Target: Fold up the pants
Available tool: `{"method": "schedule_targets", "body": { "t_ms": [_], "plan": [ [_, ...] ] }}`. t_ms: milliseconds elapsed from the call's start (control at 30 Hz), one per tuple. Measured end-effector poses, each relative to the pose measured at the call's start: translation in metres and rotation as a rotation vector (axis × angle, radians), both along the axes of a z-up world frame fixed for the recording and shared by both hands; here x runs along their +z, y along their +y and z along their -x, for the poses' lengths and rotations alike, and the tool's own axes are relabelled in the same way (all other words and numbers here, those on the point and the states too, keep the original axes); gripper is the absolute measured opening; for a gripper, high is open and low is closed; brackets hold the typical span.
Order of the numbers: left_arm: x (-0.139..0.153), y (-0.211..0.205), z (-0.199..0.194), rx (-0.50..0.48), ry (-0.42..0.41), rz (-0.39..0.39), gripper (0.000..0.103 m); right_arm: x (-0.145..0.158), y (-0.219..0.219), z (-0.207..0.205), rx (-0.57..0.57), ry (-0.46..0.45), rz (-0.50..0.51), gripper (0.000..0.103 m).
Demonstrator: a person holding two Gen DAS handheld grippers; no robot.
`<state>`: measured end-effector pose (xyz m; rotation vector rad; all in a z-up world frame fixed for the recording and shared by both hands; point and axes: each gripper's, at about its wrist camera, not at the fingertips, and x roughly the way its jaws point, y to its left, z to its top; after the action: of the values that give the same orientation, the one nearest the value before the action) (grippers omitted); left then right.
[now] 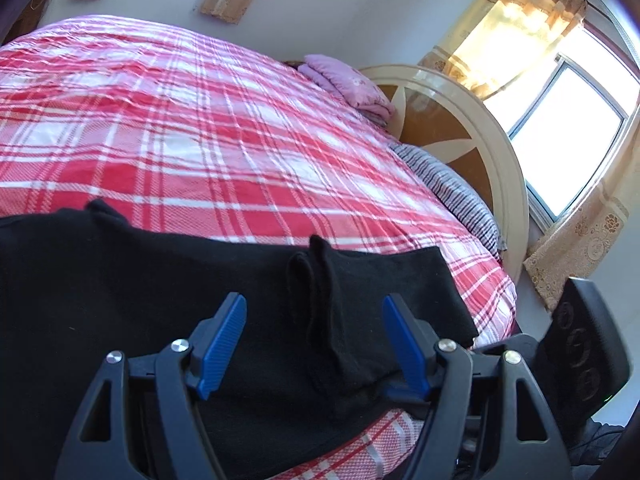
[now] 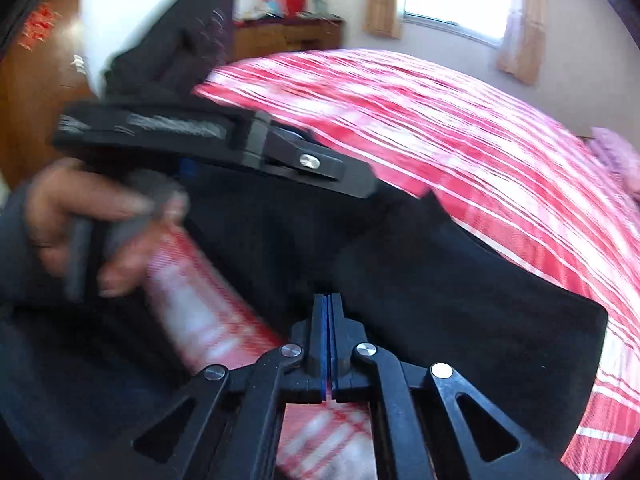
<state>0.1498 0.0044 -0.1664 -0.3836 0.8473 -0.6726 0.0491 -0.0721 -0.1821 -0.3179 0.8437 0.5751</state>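
Note:
Black pants (image 1: 140,280) lie on a bed with a red and white plaid cover (image 1: 200,120), near its front edge. My left gripper (image 1: 314,312) is open, its blue pads (image 1: 224,340) spread over a bunched fold of the pants. In the right wrist view the pants (image 2: 440,280) stretch across the bed cover (image 2: 440,120). My right gripper (image 2: 328,304) is shut at the pants' edge; the view is blurred and I cannot tell if cloth is pinched. The left gripper's body (image 2: 200,140) and the hand holding it (image 2: 80,216) show at the left.
A folded pink blanket (image 1: 348,84) and a striped pillow (image 1: 452,196) lie by the cream headboard (image 1: 480,128). Windows with curtains (image 1: 540,40) are behind. A wooden cabinet (image 2: 288,36) stands by the far wall.

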Motion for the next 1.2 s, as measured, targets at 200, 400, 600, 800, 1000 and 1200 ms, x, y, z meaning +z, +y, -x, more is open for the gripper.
{"method": "schedule_targets", "body": {
  "t_ms": [200, 400, 600, 800, 1000, 1200],
  "plan": [
    [-0.012, -0.024, -0.007, -0.064, 0.048, -0.031, 0.073, 0.02, -0.039, -0.004, -0.034, 0.052, -0.135, 0.006],
    [-0.009, -0.025, -0.008, -0.036, 0.038, -0.032, 0.073, 0.029, -0.065, 0.009, -0.111, 0.0, -0.115, 0.049],
    [0.0, -0.005, -0.003, 0.045, -0.013, -0.046, 0.073, 0.016, -0.027, 0.001, -0.033, -0.029, -0.041, 0.048],
    [-0.005, 0.001, -0.005, 0.061, -0.005, -0.028, 0.073, -0.004, 0.009, -0.017, -0.001, 0.003, 0.019, 0.048],
    [-0.009, 0.008, -0.002, 0.068, 0.006, -0.015, 0.073, 0.01, -0.005, -0.02, -0.054, 0.004, -0.052, 0.007],
    [-0.009, 0.003, -0.001, 0.046, 0.013, 0.006, 0.073, 0.013, 0.001, -0.001, 0.01, 0.012, -0.053, 0.006]
  ]
}}
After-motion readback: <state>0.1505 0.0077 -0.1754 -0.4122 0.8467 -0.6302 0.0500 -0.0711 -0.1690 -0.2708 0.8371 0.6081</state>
